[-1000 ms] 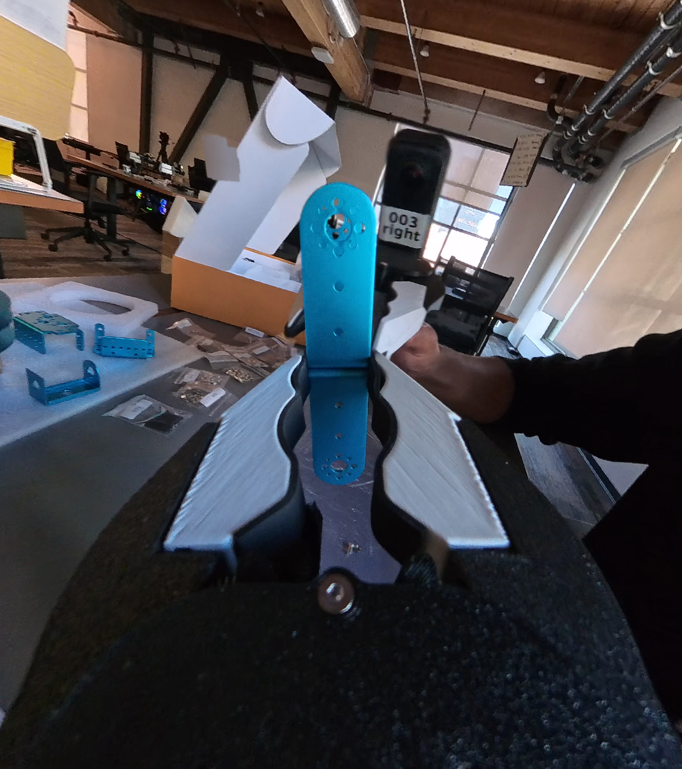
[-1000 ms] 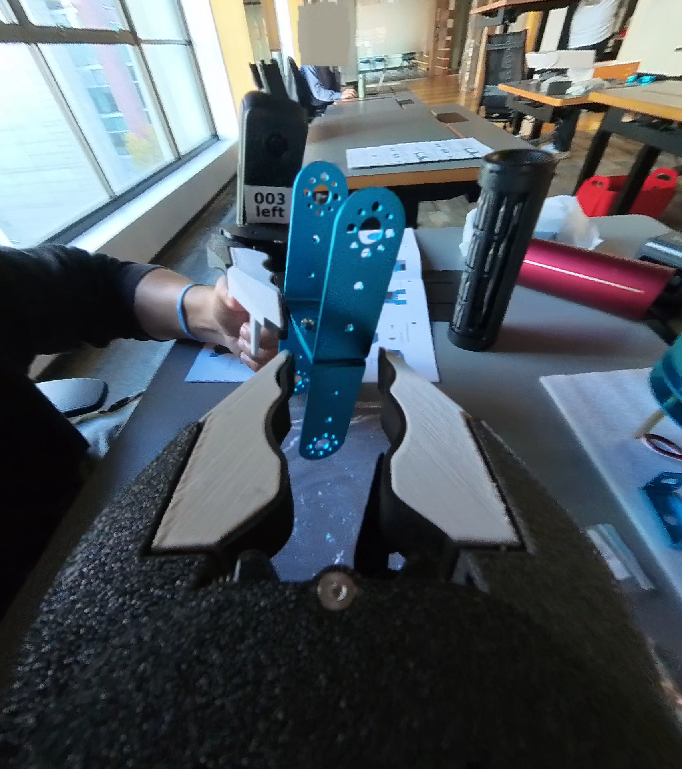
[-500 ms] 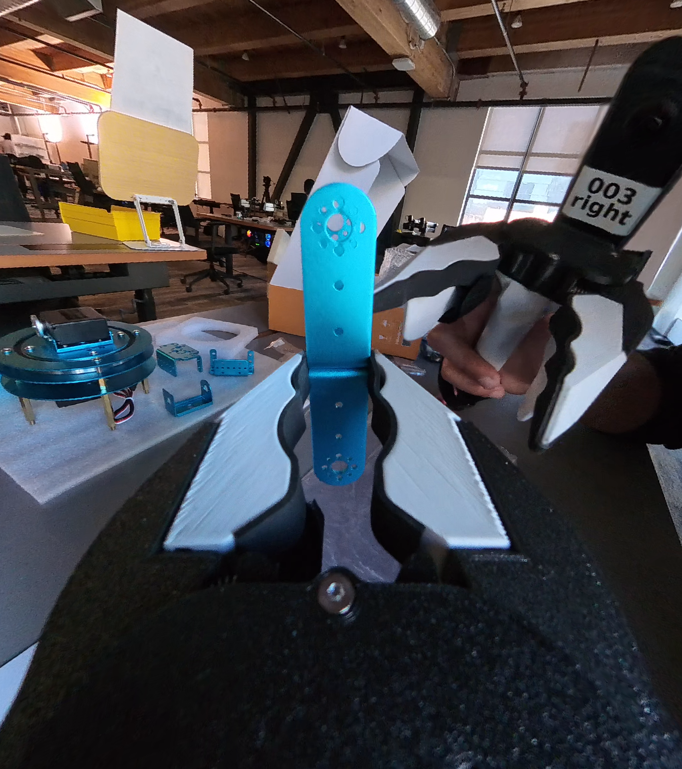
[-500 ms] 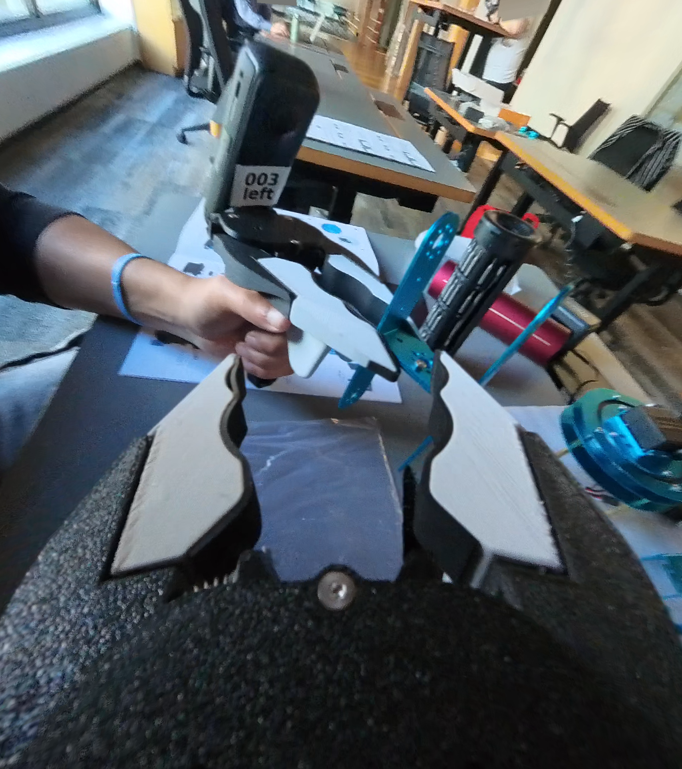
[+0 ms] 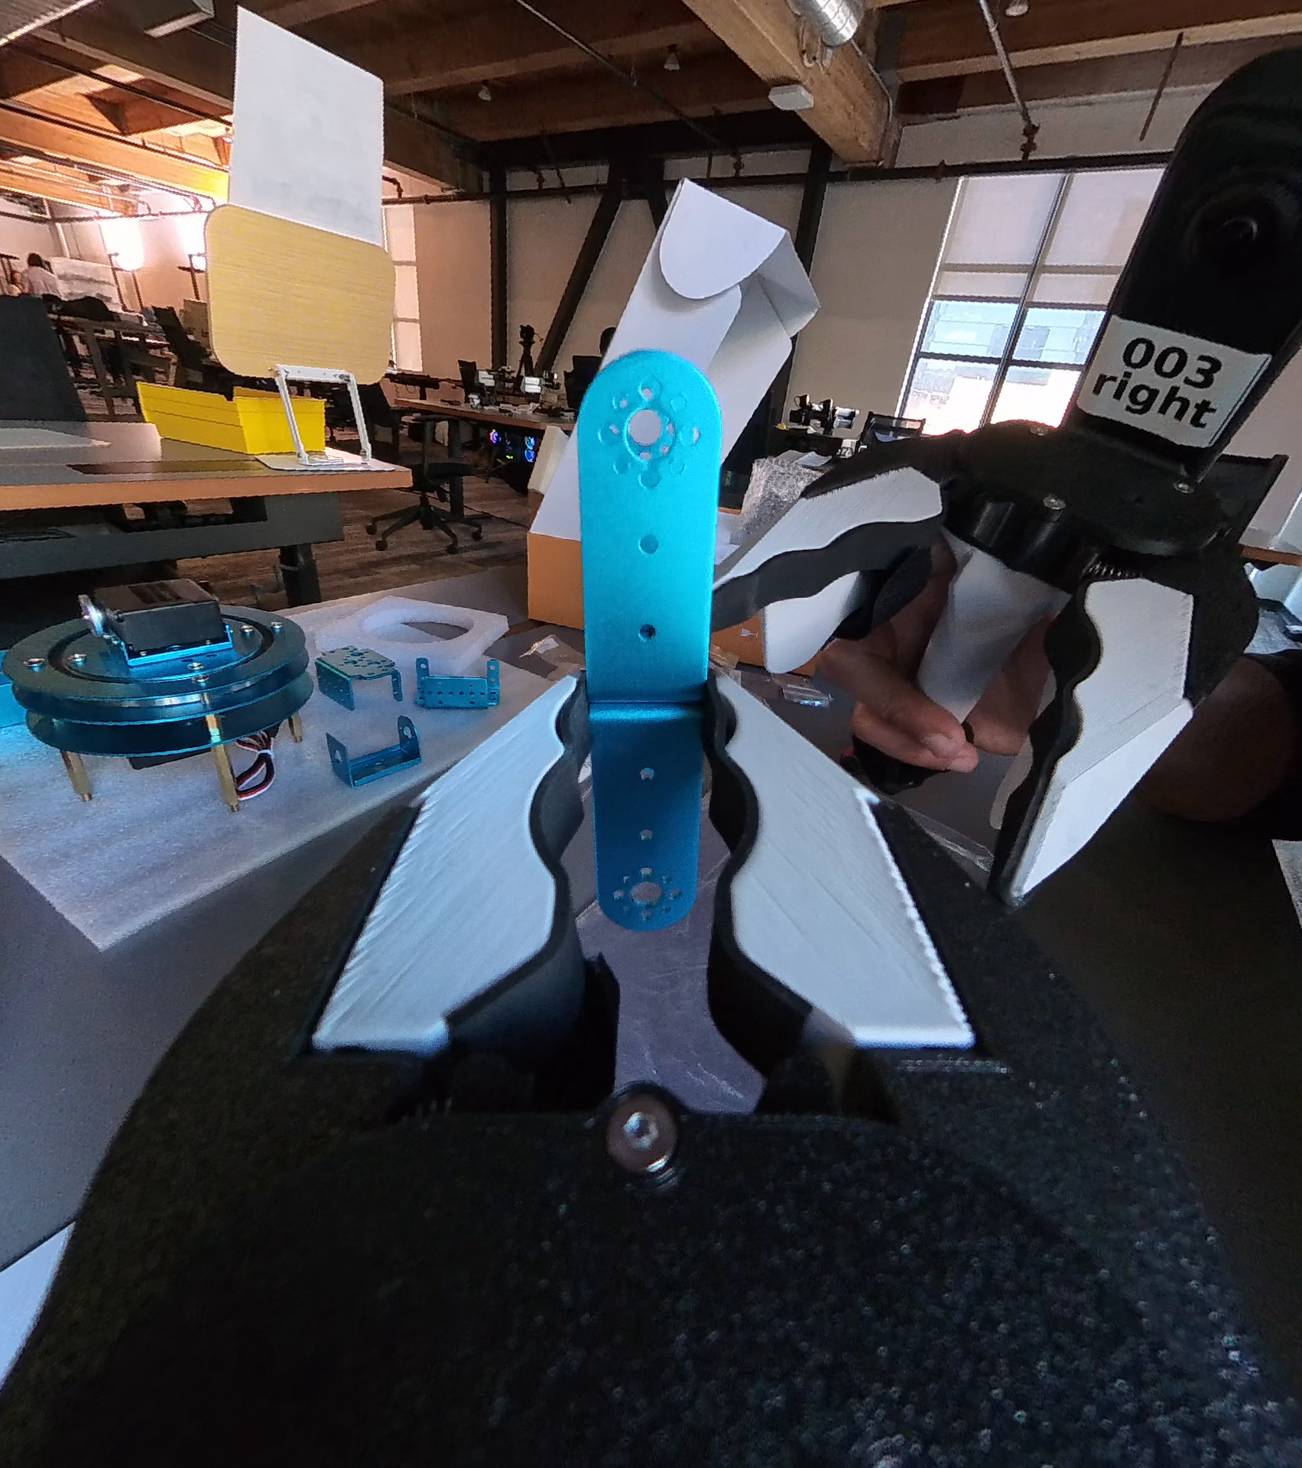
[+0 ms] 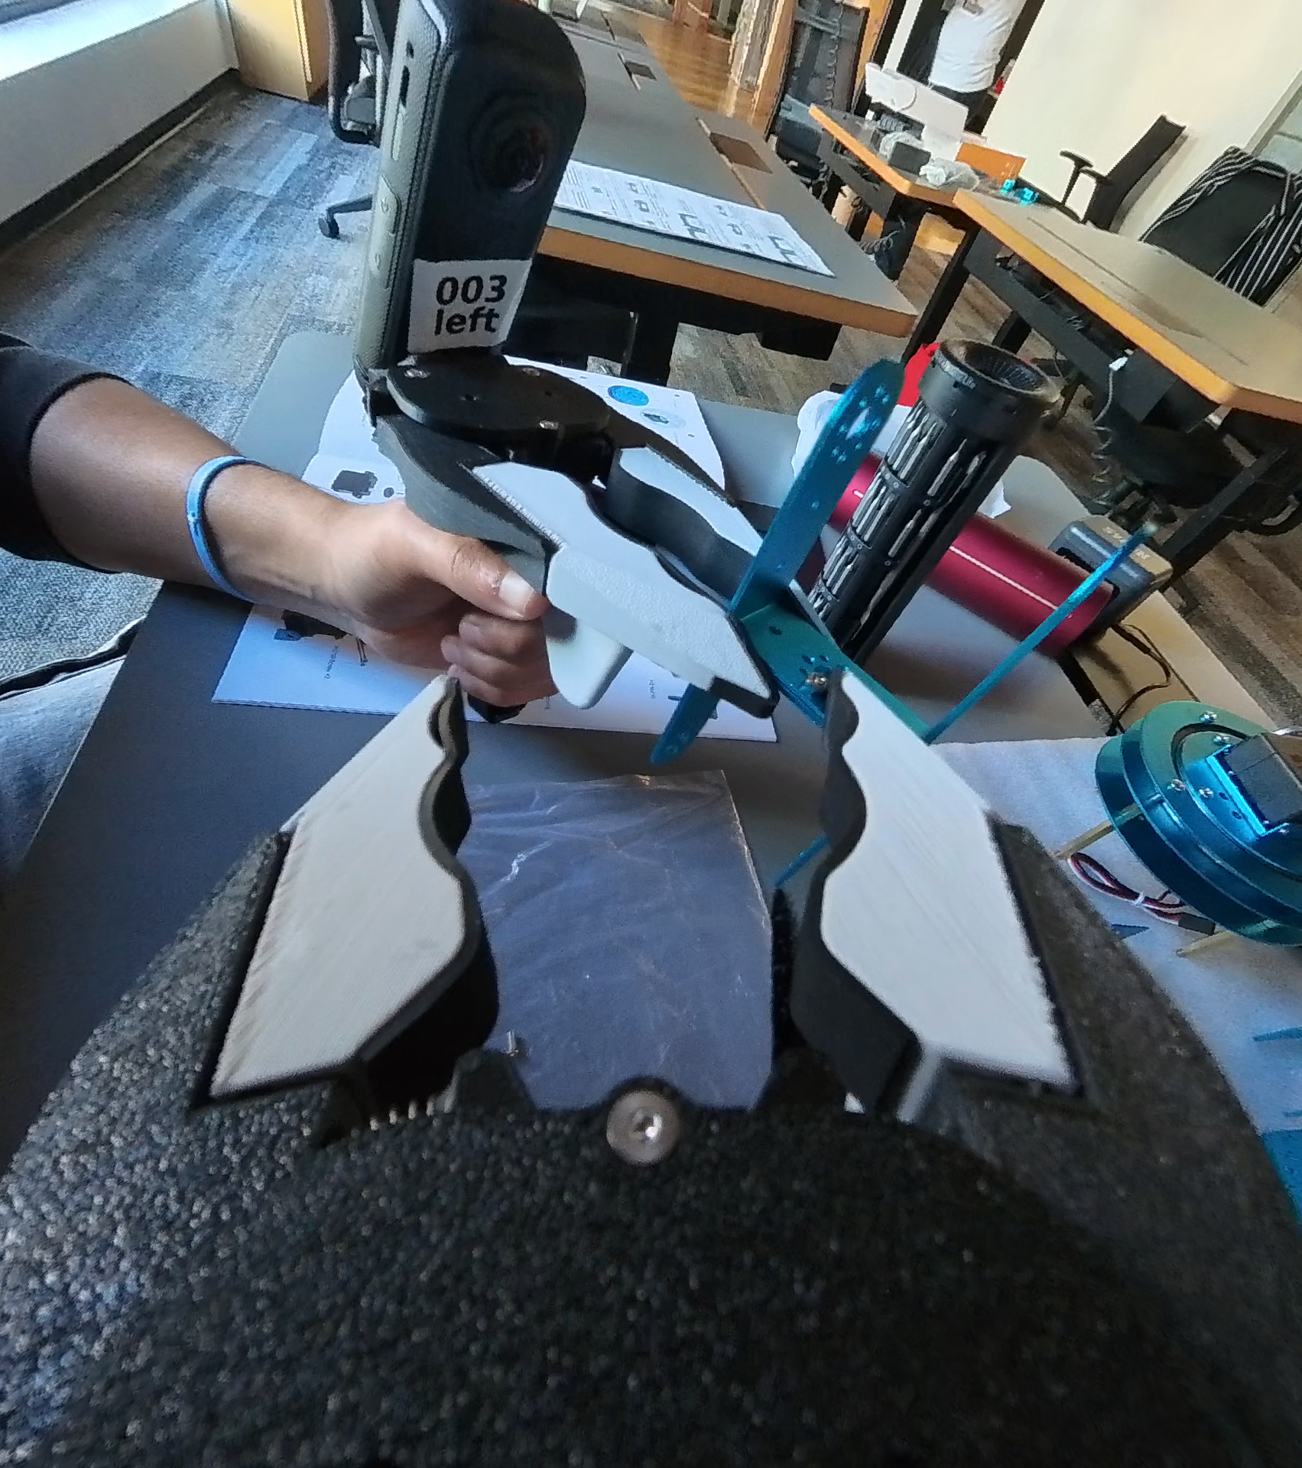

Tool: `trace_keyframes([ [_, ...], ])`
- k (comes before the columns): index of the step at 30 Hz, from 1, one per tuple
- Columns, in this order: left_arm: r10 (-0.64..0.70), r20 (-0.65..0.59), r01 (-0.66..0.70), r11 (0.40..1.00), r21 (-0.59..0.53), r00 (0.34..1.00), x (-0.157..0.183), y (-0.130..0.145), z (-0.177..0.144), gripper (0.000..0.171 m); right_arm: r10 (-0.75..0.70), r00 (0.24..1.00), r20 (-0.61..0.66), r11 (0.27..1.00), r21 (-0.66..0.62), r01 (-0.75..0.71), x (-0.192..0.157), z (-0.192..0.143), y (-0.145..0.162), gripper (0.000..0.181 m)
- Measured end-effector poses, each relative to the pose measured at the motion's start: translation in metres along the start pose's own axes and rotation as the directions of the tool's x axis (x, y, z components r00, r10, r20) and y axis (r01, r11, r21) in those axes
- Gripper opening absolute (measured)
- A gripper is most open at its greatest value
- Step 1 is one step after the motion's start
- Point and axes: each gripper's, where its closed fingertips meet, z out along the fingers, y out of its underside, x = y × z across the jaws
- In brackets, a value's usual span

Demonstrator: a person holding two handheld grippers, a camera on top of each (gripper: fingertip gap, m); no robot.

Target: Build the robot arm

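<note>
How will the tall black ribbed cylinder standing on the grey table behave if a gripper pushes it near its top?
The tall black ribbed cylinder stands upright, tall and narrow, so a push near its top would probably tip it. Being round, it would likely roll once down, perhaps against the red metal tube behind it. Its ribbed surface should give fair grip.

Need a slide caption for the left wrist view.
Left gripper clamps a blue bracket upright; open right gripper alongside.
</note>
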Motion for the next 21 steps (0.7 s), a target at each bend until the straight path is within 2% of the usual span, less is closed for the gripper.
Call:
trace_keyframes([
  [5,-0.019,0.009,0.019,1.000,0.000,1.000,-0.0044,0.0002,-0.0009,0.026,-0.003,1.000,-0.014,1.000,0.012,0.004,0.0025,-0.0039,-0.0041,0.084],
  [14,-0.003,-0.001,0.003,1.000,-0.002,1.000,0.0003,0.0013,0.0006,0.026,0.020,1.000,0.007,1.000,-0.014,-0.020,0.0007,0.0014,0.0008,0.090],
  [18,-0.007,0.021,0.007,1.000,0.002,1.000,-0.0048,-0.0007,-0.0012,0.026,0.002,1.000,-0.008,1.000,-0.011,-0.002,0.0025,-0.0030,-0.0028,0.084],
  [21,-0.018,0.018,0.018,1.000,0.003,1.000,-0.0058,-0.0008,-0.0019,0.026,-0.007,1.000,-0.023,1.000,-0.006,0.006,0.0049,-0.0033,-0.0059,0.086],
])
